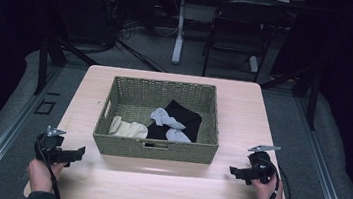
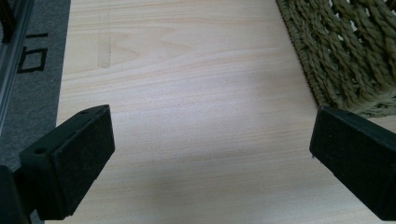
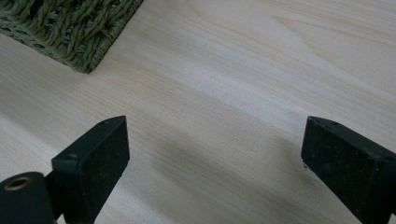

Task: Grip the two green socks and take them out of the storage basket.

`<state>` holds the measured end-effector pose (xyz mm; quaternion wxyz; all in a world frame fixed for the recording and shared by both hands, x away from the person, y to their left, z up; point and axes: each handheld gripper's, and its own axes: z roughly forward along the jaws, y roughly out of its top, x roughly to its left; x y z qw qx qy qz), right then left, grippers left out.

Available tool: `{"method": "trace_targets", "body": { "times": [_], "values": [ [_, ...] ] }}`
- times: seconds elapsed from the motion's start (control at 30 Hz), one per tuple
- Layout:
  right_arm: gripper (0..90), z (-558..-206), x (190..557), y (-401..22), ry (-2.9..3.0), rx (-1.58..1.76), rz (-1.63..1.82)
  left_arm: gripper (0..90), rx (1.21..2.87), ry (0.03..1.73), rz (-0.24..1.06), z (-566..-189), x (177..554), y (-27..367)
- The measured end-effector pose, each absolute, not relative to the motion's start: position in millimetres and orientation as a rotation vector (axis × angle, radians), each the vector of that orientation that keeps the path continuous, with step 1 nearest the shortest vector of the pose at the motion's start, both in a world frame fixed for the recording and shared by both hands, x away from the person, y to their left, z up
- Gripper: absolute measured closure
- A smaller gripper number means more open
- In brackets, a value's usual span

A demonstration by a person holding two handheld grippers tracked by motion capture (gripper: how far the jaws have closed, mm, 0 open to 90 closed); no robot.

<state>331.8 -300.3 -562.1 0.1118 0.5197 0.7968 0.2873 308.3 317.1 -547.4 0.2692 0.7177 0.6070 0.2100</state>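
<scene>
At the near table edge, hands: a person's left hand [image 1: 41,173] and right hand [image 1: 269,190] come in from the bottom of the high view, each holding a gripper just above the wood.
Left gripper [image 1: 79,154]: near the table's left front corner, pointing inward toward the basket; its own view shows the two black jaws spread wide apart with bare wood between them and nothing held.
Right gripper [image 1: 234,172]: near the right front corner, pointing inward toward the left; jaws likewise wide apart over bare wood, nothing between them.
Cables: one trails from each gripper down past the wrist.
Table [image 1: 164,188]: light wooden top, bare along the strip in front of the basket.
Wicker basket [image 1: 155,148]: rectangular, olive-green woven, in the middle of the table between the two grippers and a little beyond them; a corner of it shows in each gripper view.
Cream sock [image 1: 128,128]: in the basket's front left part.
Black garment [image 1: 182,118]: in the basket's right half.
Grey socks [image 1: 165,118]: lying on the black garment, one nearer the front wall.
Beyond the table: grey floor, a dark folding chair [image 1: 240,34], and a white table leg [image 1: 180,29].
</scene>
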Motion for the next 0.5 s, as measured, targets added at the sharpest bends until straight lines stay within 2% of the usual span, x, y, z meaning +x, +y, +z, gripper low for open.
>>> {"method": "trace_targets", "body": {
  "times": [0.5],
  "values": [
    [7.3, -562, 332, -300, 2.347, 1.523, 0.846, 0.3, 1.859, 1.574, 0.543, -517, 306, 315]
  ]
}}
